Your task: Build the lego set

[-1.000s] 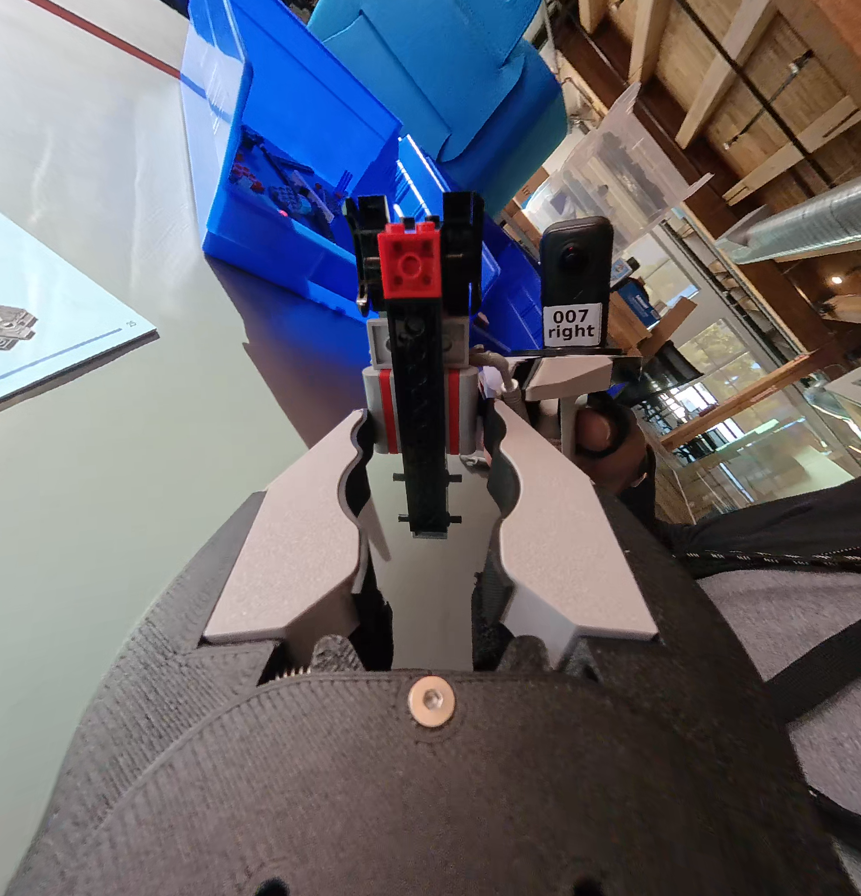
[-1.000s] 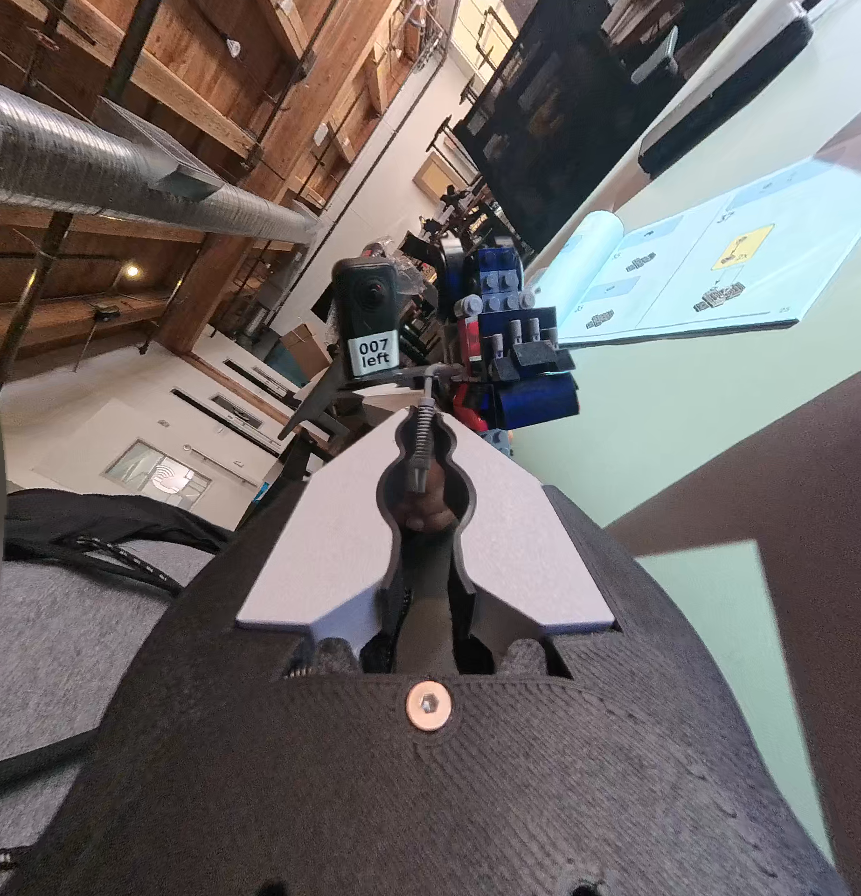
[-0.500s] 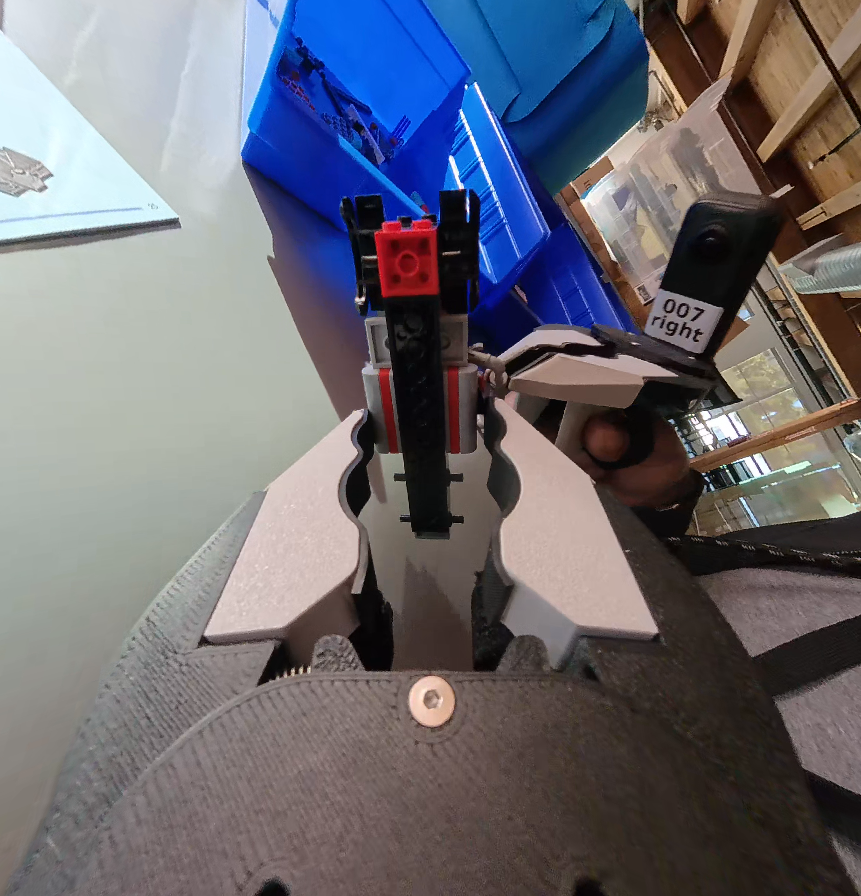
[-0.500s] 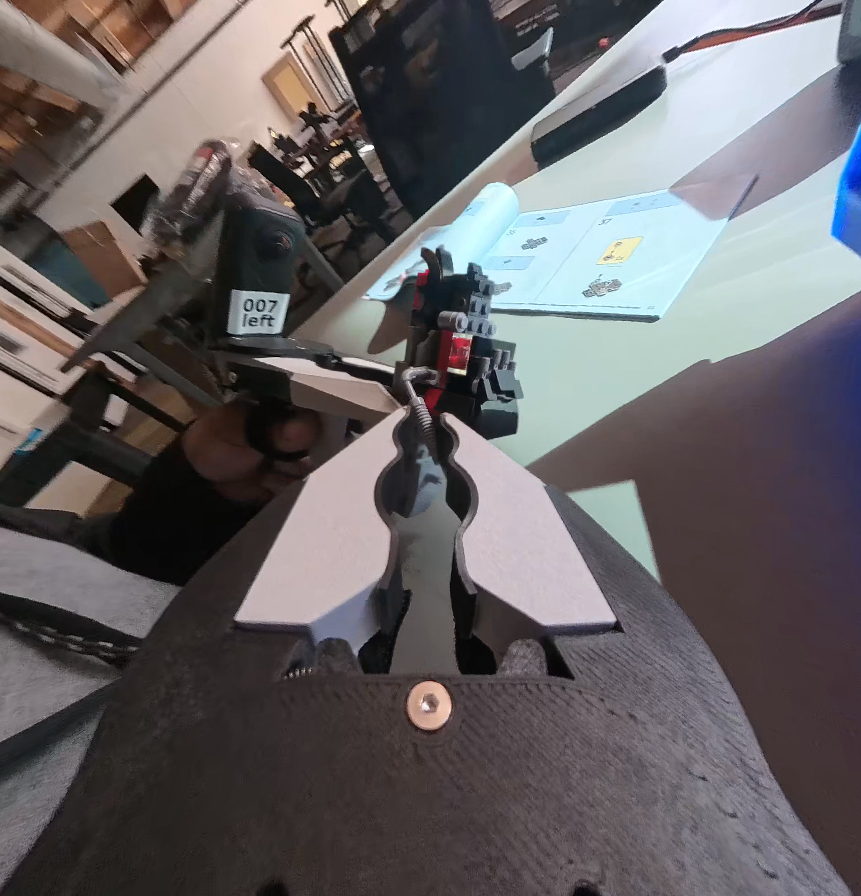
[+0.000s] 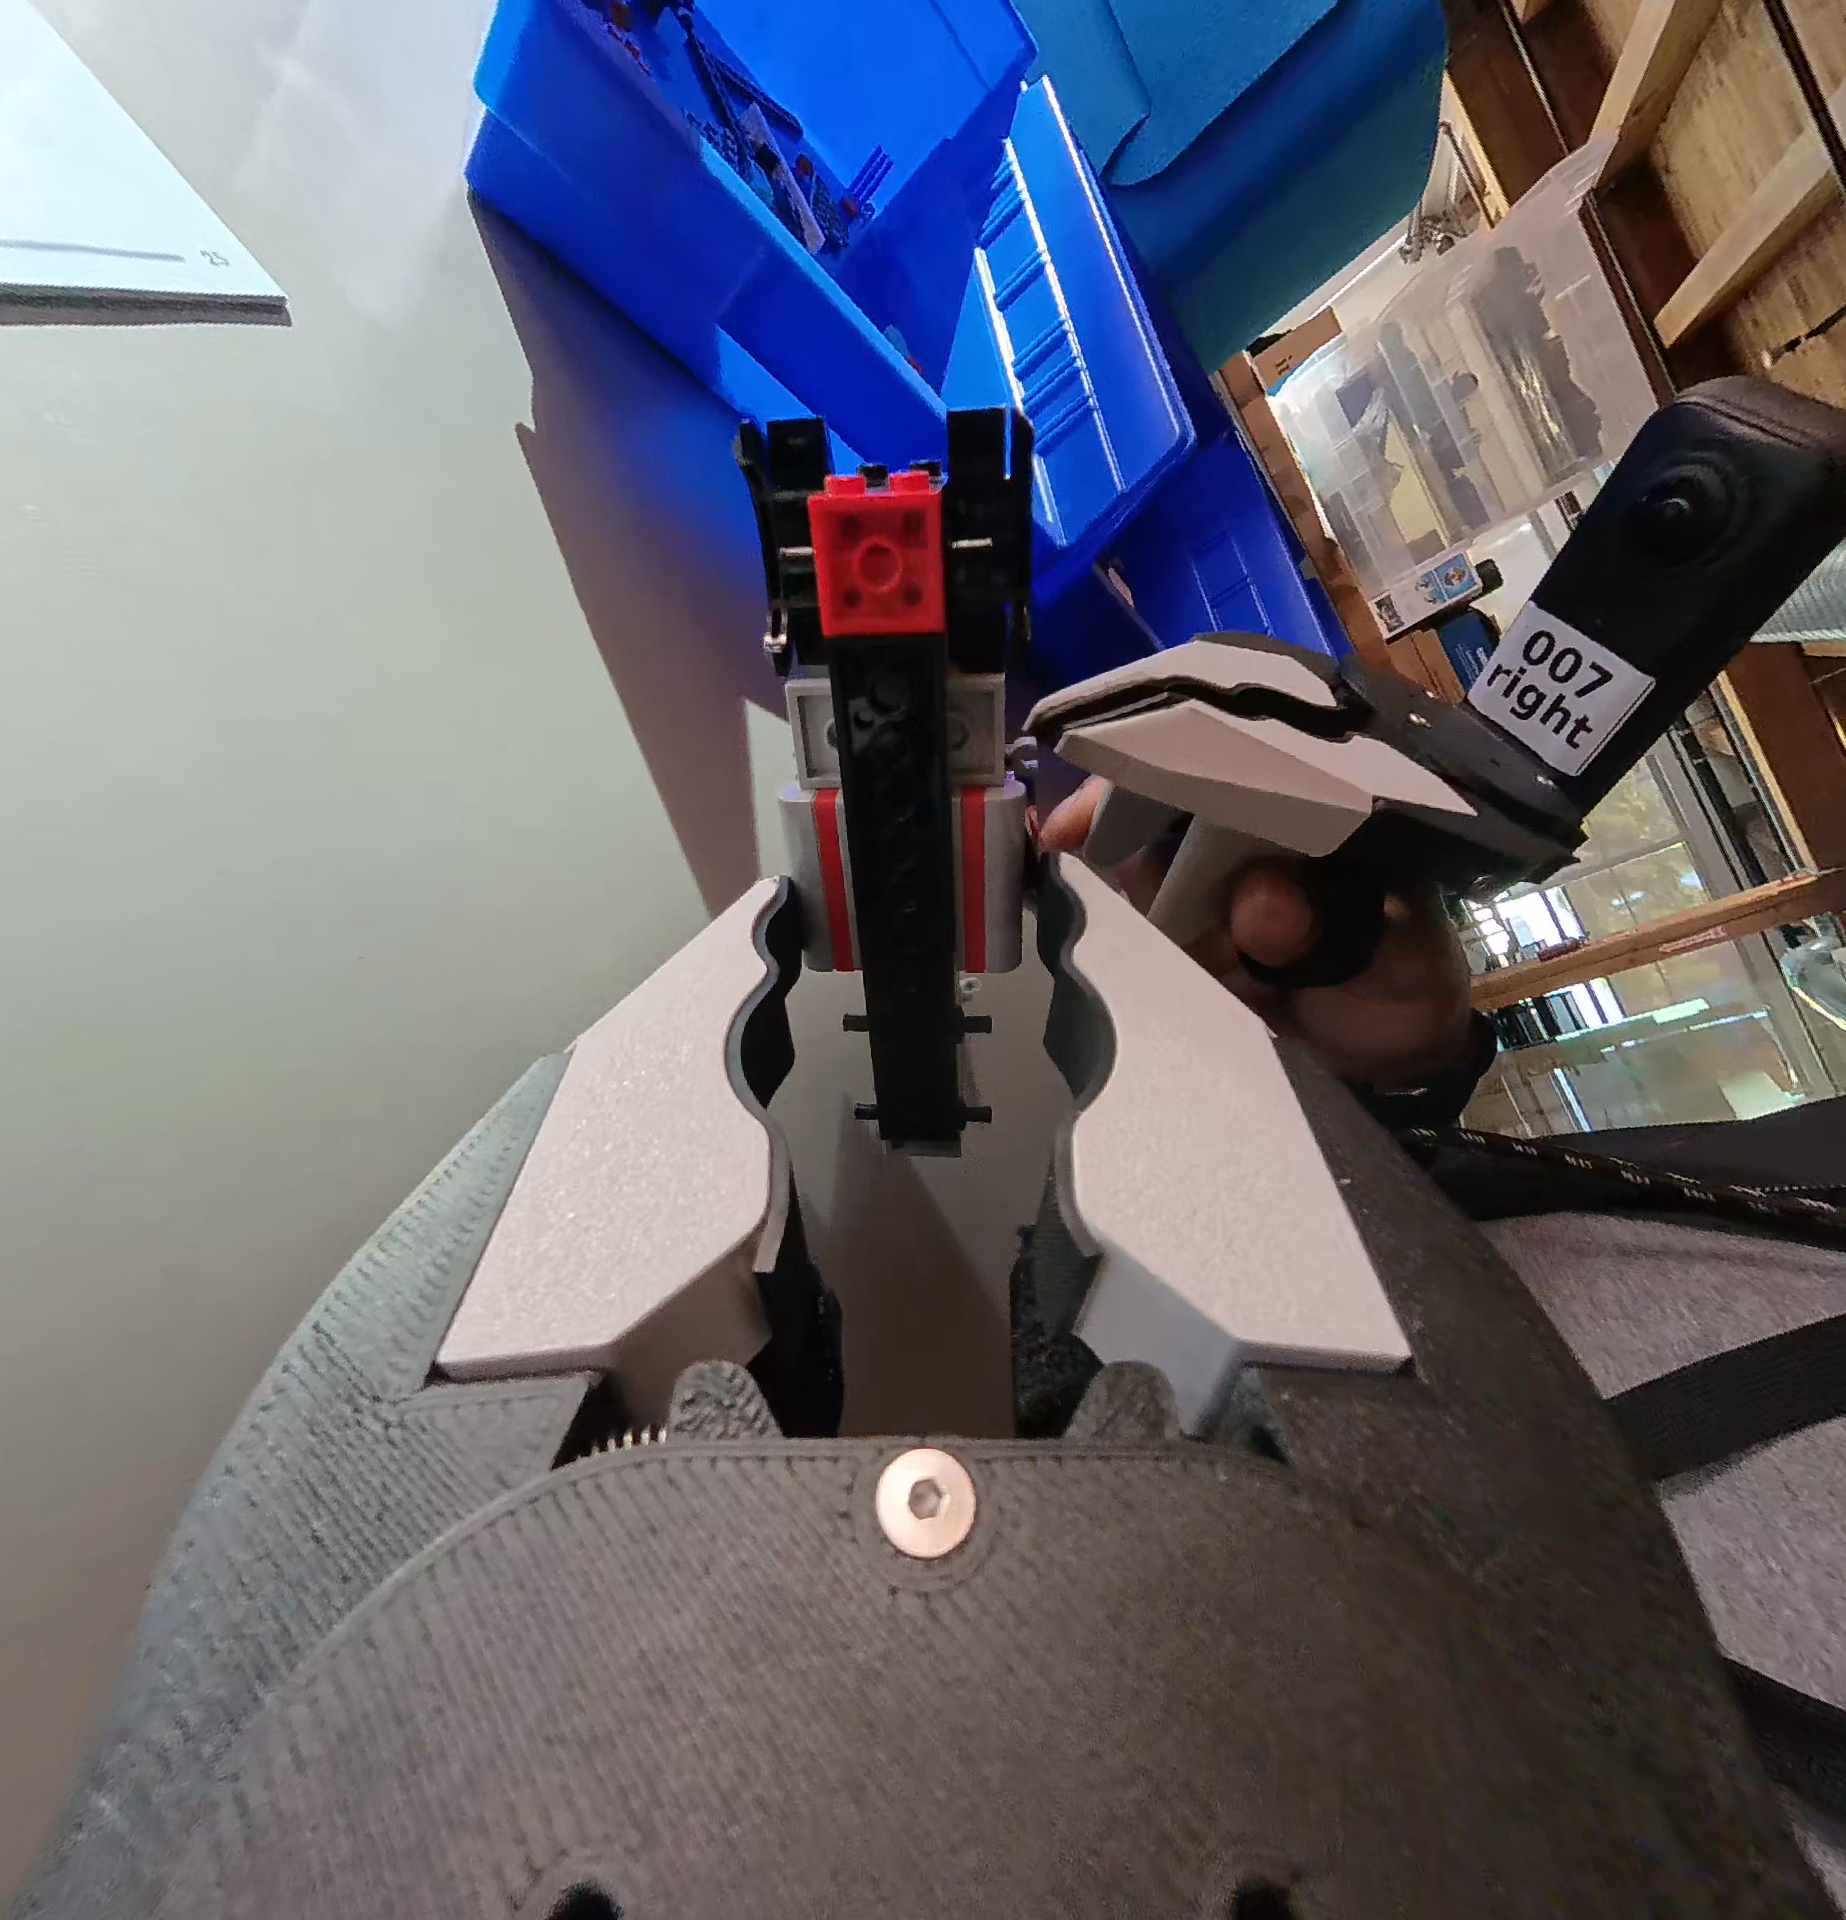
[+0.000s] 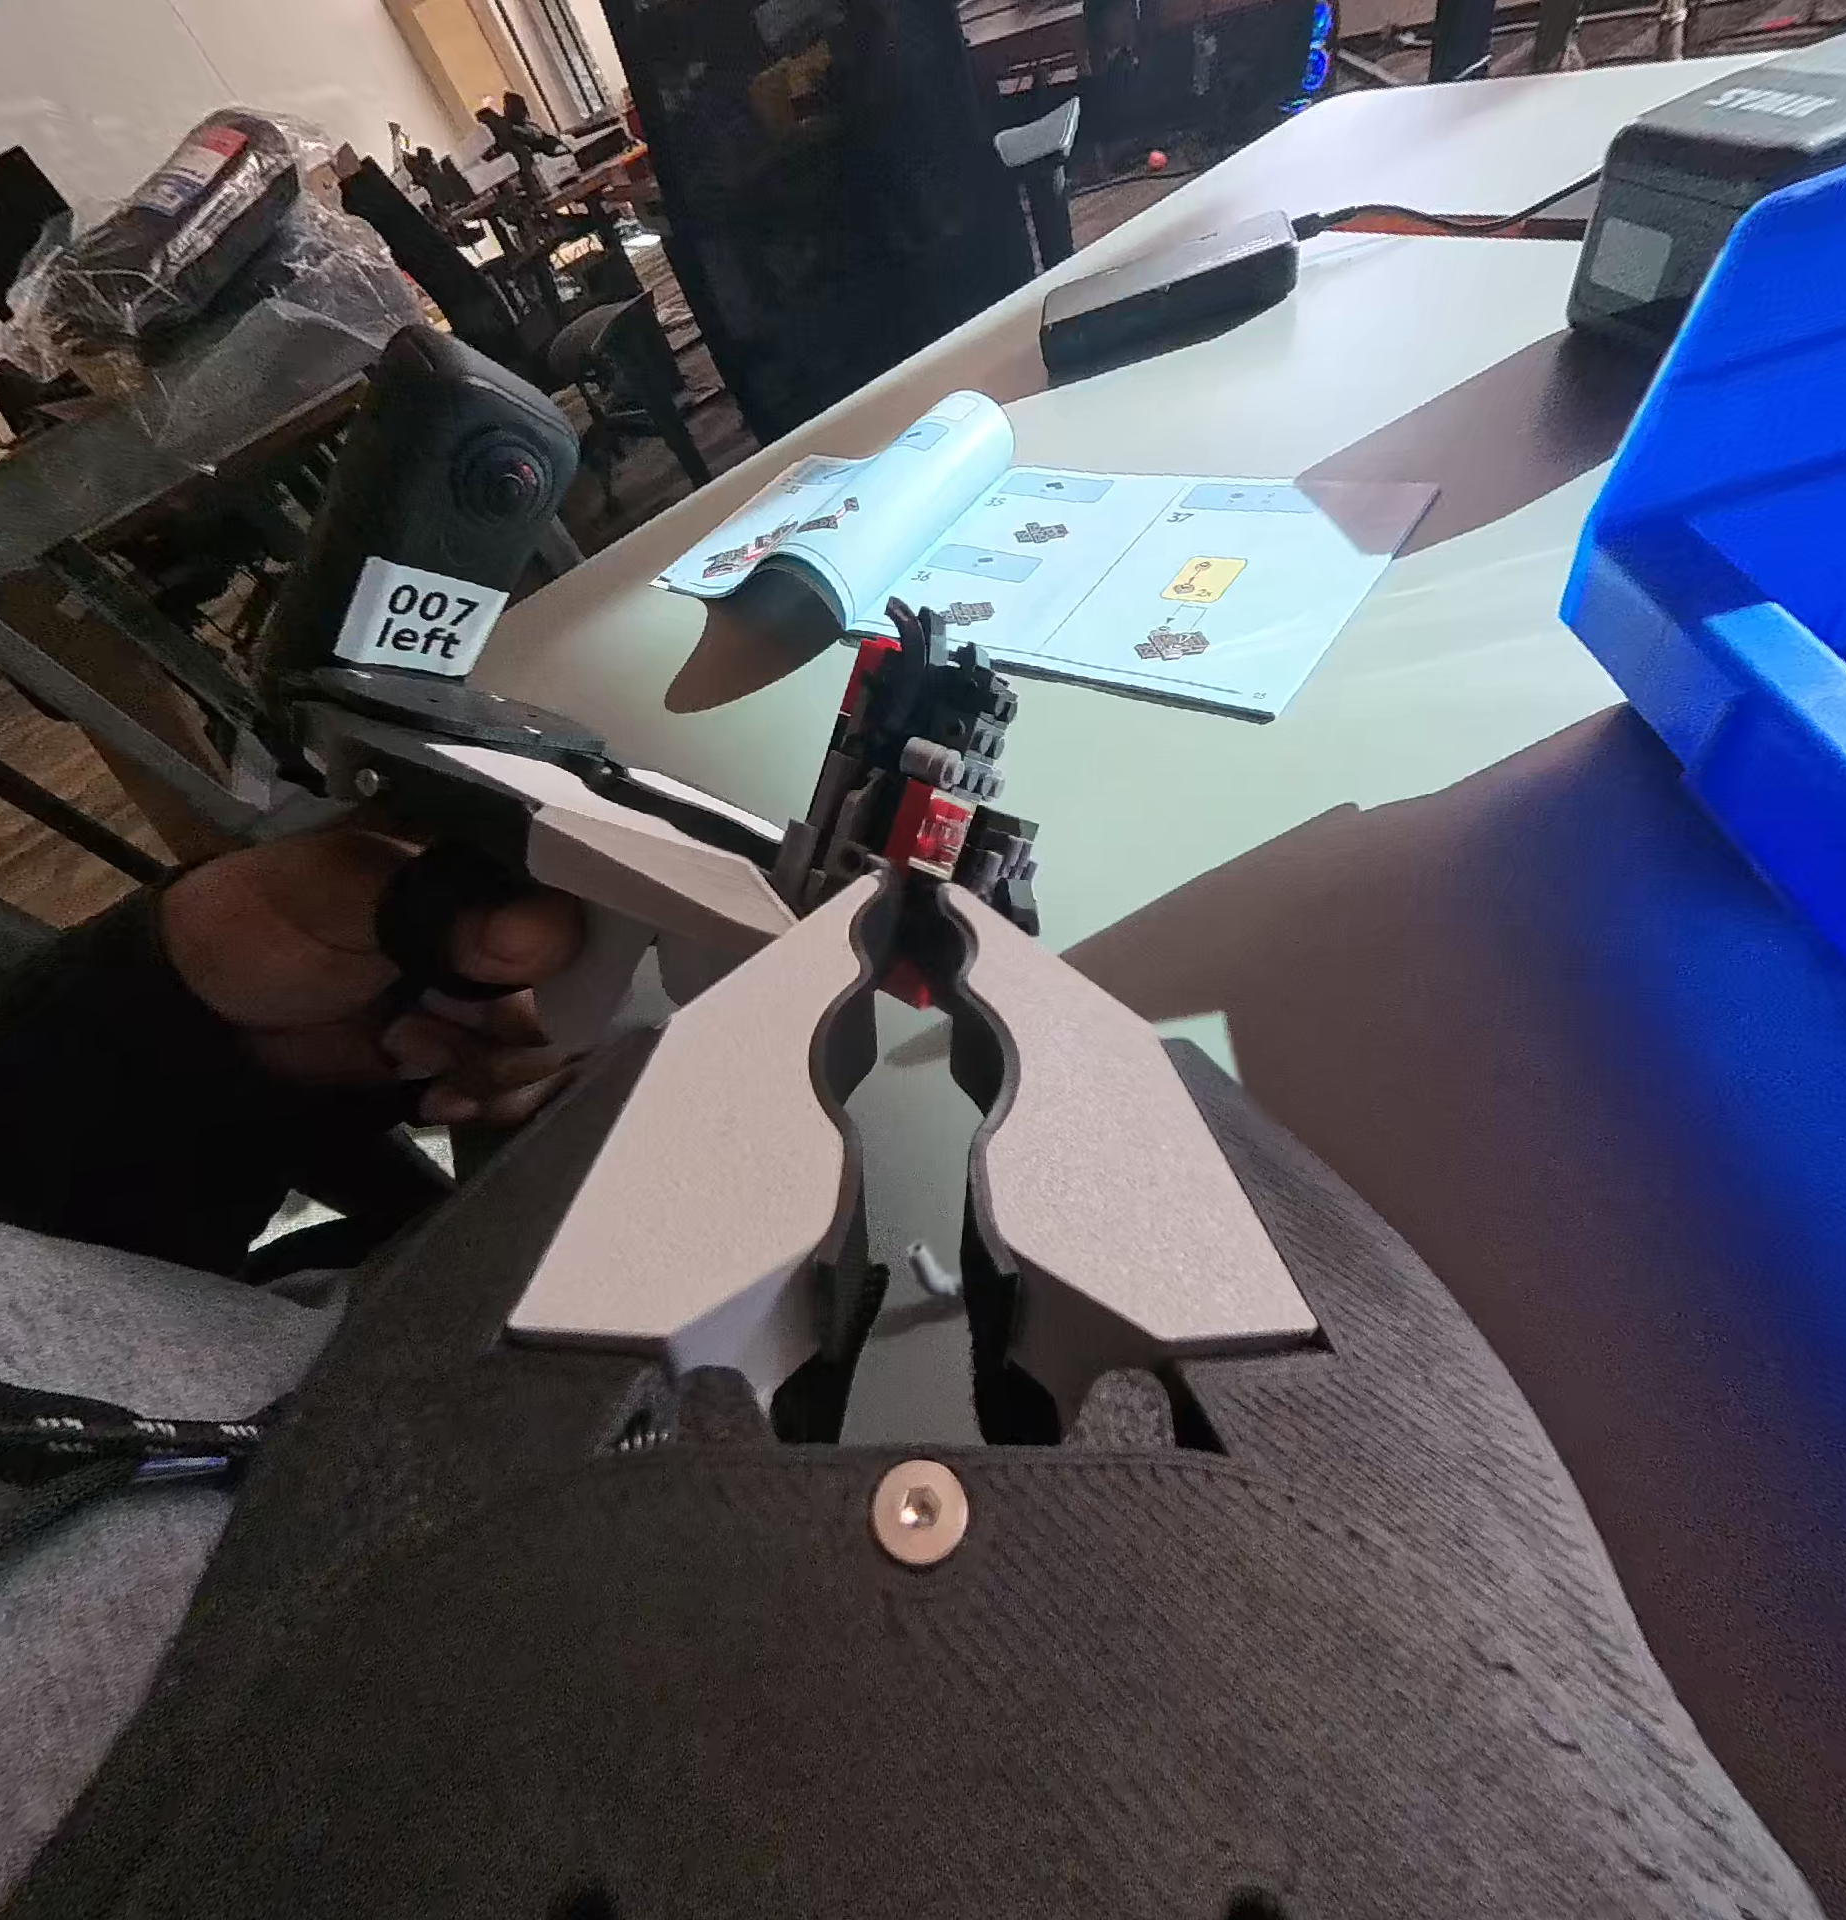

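Note:
My left gripper [image 5: 903, 894] is shut on the lego model [image 5: 898, 748], a black, grey and red build with a red brick on top, and holds it upright above the table. The model also shows in the right wrist view [image 6: 929, 769]. My right gripper [image 6: 911, 891] has its jaws almost together with nothing visible between them. Its tips sit right at the model's side, as the left wrist view [image 5: 1044, 727] also shows. A small grey bent piece [image 6: 929, 1262] lies low in the dark gap between the right fingers.
Blue bins [image 5: 794, 208] with loose bricks stand behind the model; one bin edge [image 6: 1750, 540] is at the right. An open instruction booklet [image 6: 1106, 561] lies on the pale table [image 6: 1314, 727]. Black boxes [image 6: 1168, 291] sit farther back. Less than 4 cm separates the two grippers' tips.
Both grippers tilted down toward the table. The right gripper held a small grey springy piece at its tips before; now the tips are bare and rest at the model's side.

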Available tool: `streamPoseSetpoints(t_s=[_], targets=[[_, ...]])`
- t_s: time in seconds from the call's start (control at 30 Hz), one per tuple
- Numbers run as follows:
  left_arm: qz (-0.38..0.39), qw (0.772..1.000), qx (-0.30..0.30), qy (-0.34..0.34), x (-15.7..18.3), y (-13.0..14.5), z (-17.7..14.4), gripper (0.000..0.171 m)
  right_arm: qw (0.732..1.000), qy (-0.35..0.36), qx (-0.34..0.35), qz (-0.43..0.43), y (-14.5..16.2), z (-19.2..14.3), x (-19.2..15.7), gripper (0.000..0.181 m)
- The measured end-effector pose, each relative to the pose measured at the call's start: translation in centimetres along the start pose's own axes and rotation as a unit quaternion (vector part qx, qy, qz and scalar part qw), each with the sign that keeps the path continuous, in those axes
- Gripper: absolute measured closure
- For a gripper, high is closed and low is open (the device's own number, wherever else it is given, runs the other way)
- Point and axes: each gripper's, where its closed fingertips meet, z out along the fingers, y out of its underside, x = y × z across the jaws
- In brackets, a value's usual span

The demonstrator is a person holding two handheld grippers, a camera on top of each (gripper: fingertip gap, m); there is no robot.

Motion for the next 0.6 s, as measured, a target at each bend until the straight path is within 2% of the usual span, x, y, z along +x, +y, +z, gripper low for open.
streamPoseSetpoints(t_s=[0.17, 0.23, 0.3, 0.43, 0.6], targets=[[-0.005, 1.0, 0.011, -0.001, -0.3, -0.5, -0.2, 0.125, 0.999, 0.007, -0.006, -0.035, -0.8, -2.4, 1.4, 0.171], [-0.003, 1.0, 0.012, 0.002, -0.4, -0.7, -0.2, 0.125, 0.996, -0.014, -0.045, -0.081, 0.2, -3.6, 1.5, 0.17], [0.001, 1.0, 0.012, 0.004, -0.3, -0.8, -0.1, 0.125, 0.983, -0.031, -0.093, -0.154, 2.0, -4.6, 1.9, 0.168], [0.009, 1.0, 0.01, 0.011, -0.2, -1.0, 0.1, 0.125, 0.942, -0.053, -0.168, -0.286, 5.1, -5.3, 3.0, 0.158], [0.013, 1.0, 0.02, 0.011, -0.1, -1.2, -0.1, 0.125, 0.911, -0.118, -0.233, -0.32, 7.8, -5.5, 1.2, 0.159]])
